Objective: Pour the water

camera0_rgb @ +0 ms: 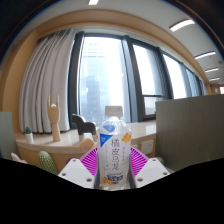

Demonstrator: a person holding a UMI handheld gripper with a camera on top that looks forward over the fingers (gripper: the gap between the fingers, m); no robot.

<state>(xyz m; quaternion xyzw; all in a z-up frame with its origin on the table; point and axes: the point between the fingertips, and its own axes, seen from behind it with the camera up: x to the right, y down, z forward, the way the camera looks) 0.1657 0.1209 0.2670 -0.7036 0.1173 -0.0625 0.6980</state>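
A clear plastic bottle (113, 150) with a white cap and a white, blue and orange label stands upright between my gripper's (113, 163) two fingers. Both magenta pads (92, 161) press against the bottle's sides, so the gripper is shut on it. The bottle's base is hidden below the fingers. It appears lifted above the desk level, with the room behind it.
A wooden desk (70, 148) runs along tall windows (110, 70) with grey curtains (45, 80). A small green cactus-like plant (46, 160) sits left of the fingers. A grey partition panel (190, 125) stands on the right. Small figurines (82, 124) stand on the desk beyond.
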